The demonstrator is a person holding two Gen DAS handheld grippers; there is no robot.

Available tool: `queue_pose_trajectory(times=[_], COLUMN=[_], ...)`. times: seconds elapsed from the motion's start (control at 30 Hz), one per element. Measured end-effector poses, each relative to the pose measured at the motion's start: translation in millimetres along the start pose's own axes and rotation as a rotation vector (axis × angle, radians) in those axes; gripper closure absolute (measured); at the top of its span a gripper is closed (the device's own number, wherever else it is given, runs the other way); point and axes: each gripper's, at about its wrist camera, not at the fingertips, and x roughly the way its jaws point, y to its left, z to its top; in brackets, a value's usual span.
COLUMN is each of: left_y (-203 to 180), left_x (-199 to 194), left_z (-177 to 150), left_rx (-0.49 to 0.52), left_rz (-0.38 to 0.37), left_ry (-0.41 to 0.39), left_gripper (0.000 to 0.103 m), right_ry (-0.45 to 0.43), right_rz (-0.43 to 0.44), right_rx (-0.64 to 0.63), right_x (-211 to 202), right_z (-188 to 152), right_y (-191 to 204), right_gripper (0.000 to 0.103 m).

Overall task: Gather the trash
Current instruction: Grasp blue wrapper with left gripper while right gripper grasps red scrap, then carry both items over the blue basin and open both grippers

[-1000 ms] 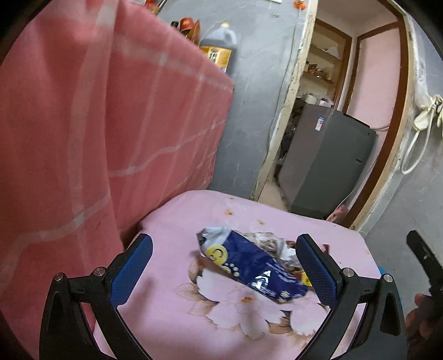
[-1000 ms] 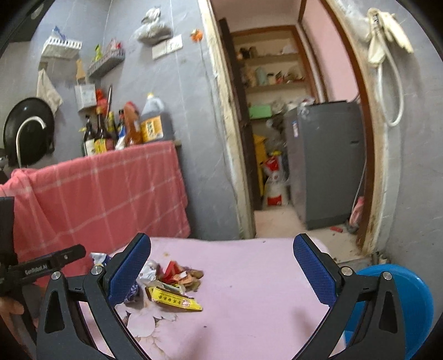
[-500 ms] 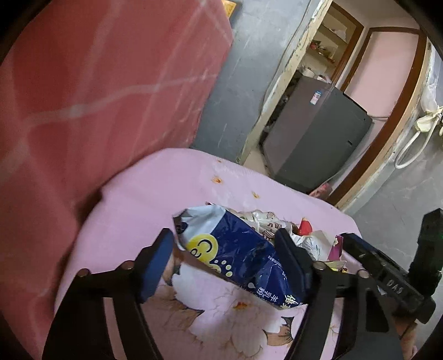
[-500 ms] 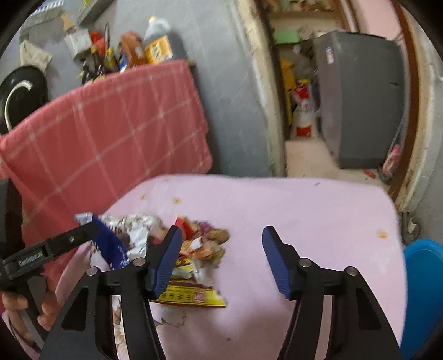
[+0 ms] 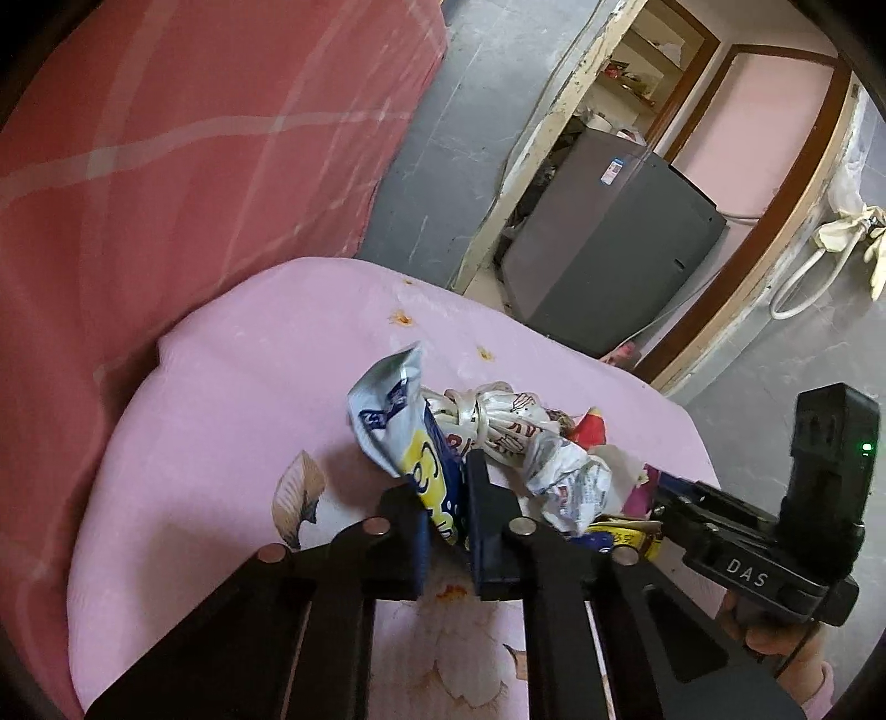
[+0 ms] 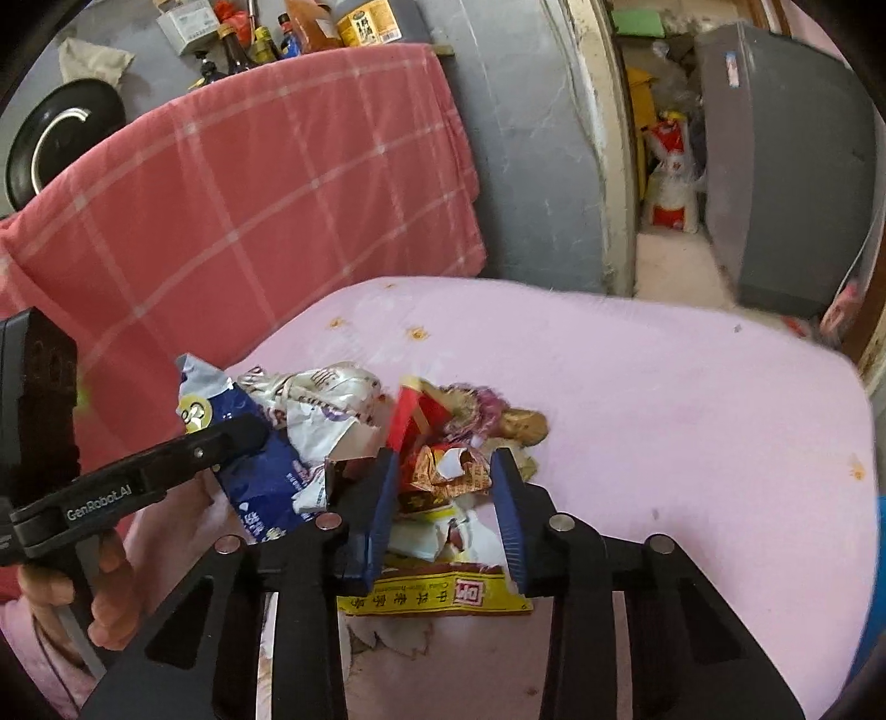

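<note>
Largest first. One red checked cloth hangs behind the table; several bottles stand above its top edge, exact number unclear. One grey cabinet stands past the doorway. One table under a pink floral cover. One blue container shows only as a sliver at the right frame edge; its contents are hidden.

Trash: one pile on the near left part of the cover. Countable pieces: one blue-and-white bag, one crumpled silver-white wrapper, one crumpled white plastic piece, one red-and-gold wrapper clump, one flat yellow packet at the near edge of the pile. Smaller scraps behind the clump are too tangled to count.

Two grippers, both angled downward at the pile. Left gripper: jaws have just been closing and now pinch the lower end of the bag; the bag's upper end stands up above the fingertips. A hand grasps its handle, seen in the right wrist view.

Right gripper: jaws have just been closing and bracket the clump, pads against its sides. The packet lies flat beneath the fingers. The two grippers sit side by side, close together, left one on the pile's left end.
</note>
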Motion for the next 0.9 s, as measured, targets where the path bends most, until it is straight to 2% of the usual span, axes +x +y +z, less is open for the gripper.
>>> queue_pose_trajectory(times=[0.17, 0.23, 0.43, 0.63, 0.9], left_y=[-2, -4, -14, -28, -68], left_x=[-2, -6, -24, -40, -63], left_z=[0, -1, -4, -9, -13], left_rx=[0.002, 0.008, 0.032, 0.076, 0.162], left_rz=[0.001, -0.001, -0.023, -0.025, -0.056], left_ry=[-0.006, -0.013, -0.063, -0.127, -0.284], left_gripper=[0.1, 0.1, 0.101, 0.101, 0.101], right_ry=[0.011, 0.001, -0.08, -0.233, -0.492], right_rz=[0.04, 0.033, 0.012, -0.075, -0.187], right_rx=[0.028, 0.017, 0.01, -0.049, -0.099], right_x=[-1, -5, -25, -57, -124], right_z=[-2, -4, -16, -25, -36], right_y=[-4, -2, 0, 14, 23], right_gripper=[0.082, 0.092, 0.097, 0.097, 0.097])
